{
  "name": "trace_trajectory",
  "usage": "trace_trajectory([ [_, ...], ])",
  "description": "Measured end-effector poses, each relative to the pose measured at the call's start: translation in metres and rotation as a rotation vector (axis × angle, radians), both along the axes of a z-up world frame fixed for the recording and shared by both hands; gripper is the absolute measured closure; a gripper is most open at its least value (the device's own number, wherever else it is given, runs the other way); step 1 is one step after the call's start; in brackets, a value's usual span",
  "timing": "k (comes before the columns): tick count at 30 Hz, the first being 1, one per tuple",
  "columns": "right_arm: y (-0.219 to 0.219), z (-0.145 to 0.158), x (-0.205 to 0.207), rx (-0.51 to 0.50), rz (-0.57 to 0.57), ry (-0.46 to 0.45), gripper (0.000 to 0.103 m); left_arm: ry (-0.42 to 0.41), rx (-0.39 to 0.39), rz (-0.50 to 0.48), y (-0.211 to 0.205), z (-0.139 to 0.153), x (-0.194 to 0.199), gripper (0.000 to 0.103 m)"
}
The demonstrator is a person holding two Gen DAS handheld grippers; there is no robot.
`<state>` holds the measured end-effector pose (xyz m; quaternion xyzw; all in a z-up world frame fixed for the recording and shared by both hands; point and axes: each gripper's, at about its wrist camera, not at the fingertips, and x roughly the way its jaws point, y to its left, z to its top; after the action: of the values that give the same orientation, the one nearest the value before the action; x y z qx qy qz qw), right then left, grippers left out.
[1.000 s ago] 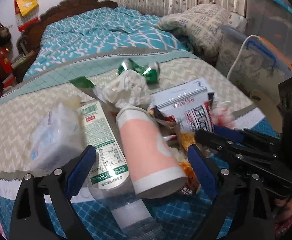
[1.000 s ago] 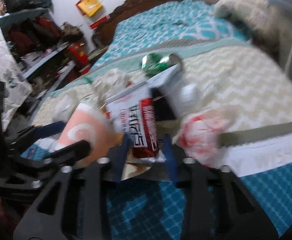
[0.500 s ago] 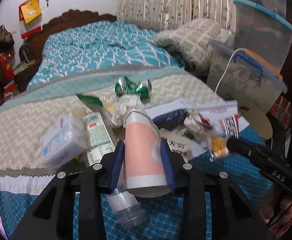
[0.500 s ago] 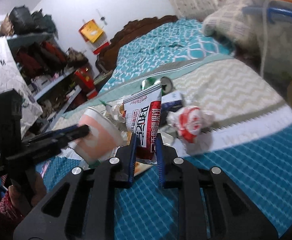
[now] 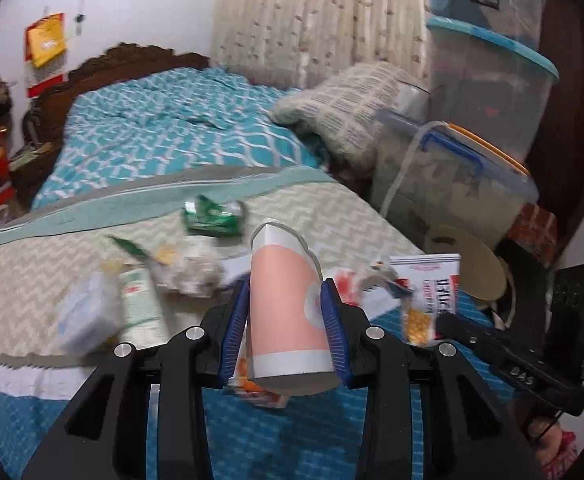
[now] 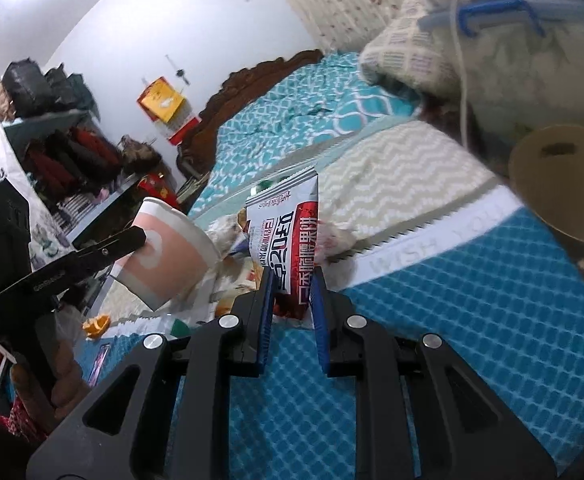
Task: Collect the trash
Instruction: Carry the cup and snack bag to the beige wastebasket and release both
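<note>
My left gripper (image 5: 285, 296) is shut on a pink and white paper cup (image 5: 283, 304), lifted above the bed with its mouth pointing away. The same paper cup (image 6: 167, 252) shows at the left of the right wrist view, pinched by the left gripper's fingers (image 6: 103, 252). My right gripper (image 6: 292, 280) is shut on a white and red snack packet (image 6: 287, 240), held upright off the bed. That snack packet (image 5: 428, 296) also hangs at the right of the left wrist view. More trash lies on the bed: a crushed green can (image 5: 211, 216), a crumpled tissue (image 5: 191, 268) and a green-labelled bottle (image 5: 137, 304).
A clear plastic bag (image 5: 87, 312) lies left of the bottle. Stacked plastic storage boxes (image 5: 464, 168) and a folded blanket (image 5: 348, 108) stand right of the bed. A round beige lid (image 6: 560, 184) sits by the bed's corner. Cluttered shelves (image 6: 63, 160) line the left wall.
The left gripper closed on the paper cup and lifted it off the pile. The right gripper tightened on the snack packet and carried it up and to the right, away from the heap.
</note>
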<state>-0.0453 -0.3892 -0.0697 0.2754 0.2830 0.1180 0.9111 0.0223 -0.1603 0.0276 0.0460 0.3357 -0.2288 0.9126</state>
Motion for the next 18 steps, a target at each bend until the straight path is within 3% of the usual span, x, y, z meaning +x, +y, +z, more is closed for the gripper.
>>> trace_trajectory([
  [8, -0.047, -0.017, -0.017, 0.052, -0.091, 0.042, 0.082, 0.092, -0.005, -0.151, -0.073, -0.016, 0.014, 0.068],
  [18, -0.129, -0.033, -0.033, 0.137, -0.288, 0.049, 0.082, 0.189, 0.016, -0.312, -0.190, -0.041, 0.046, 0.068],
])
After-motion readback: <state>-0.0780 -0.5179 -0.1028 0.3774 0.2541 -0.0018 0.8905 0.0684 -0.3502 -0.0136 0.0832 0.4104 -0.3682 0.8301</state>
